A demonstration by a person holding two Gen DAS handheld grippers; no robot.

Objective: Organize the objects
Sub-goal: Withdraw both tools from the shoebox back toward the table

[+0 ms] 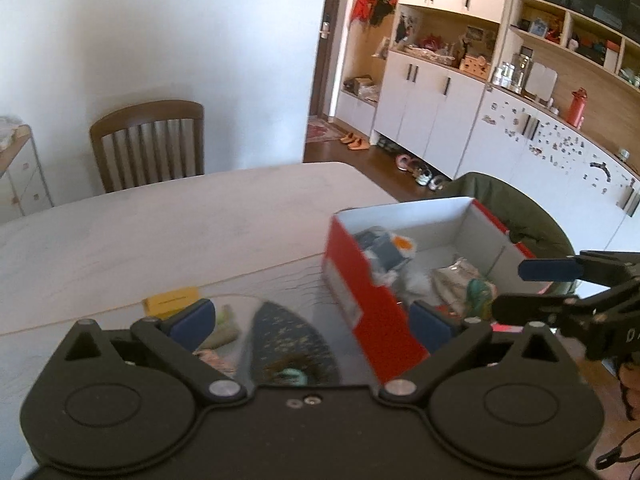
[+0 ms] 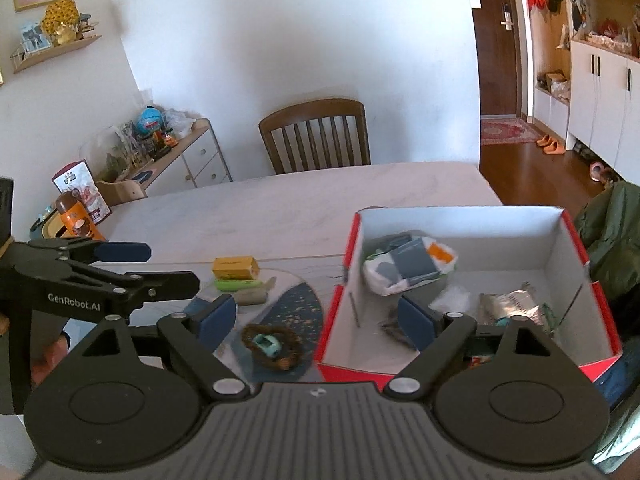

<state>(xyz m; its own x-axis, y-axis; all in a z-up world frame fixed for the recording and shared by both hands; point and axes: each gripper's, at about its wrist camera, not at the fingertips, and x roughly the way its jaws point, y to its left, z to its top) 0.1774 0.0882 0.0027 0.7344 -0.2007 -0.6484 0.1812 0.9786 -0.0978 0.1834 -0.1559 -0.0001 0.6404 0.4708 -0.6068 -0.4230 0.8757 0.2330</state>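
Taking the red box [image 2: 452,280] as the landmark, the scene runs from the far left of the counter [image 2: 304,208] toward it. Well to the left of the box, at the counter's edge, stands an orange bottle [image 2: 76,220]. Nearer the box, the left tongs [image 2: 168,268] hang above the counter with their blue-padded fingers spread and nothing between them. Left of the box, lying on the counter, is a yellow packet [image 2: 234,267], with a green item [image 2: 236,284] just in front of it and a grey-beige roll [image 2: 252,297] beside that. Just beside the box's left wall lies a dark, speckled oval mat [image 2: 296,308]; on it rests a brown bead bracelet [image 2: 272,346] ringed around a small teal object [image 2: 267,345]. The right tongs [image 2: 316,318] hover with their fingers spread wide and empty, one pad over the mat and the other over the box's interior. Inside the box lie a white pouch with grey and orange panels [image 2: 408,264] against the left rear, a white tuft [image 2: 452,296] in the middle, and a silvery foil bag [image 2: 516,306] toward the right. Right of the box, past the counter's edge, is an olive-green garment [image 2: 612,236].
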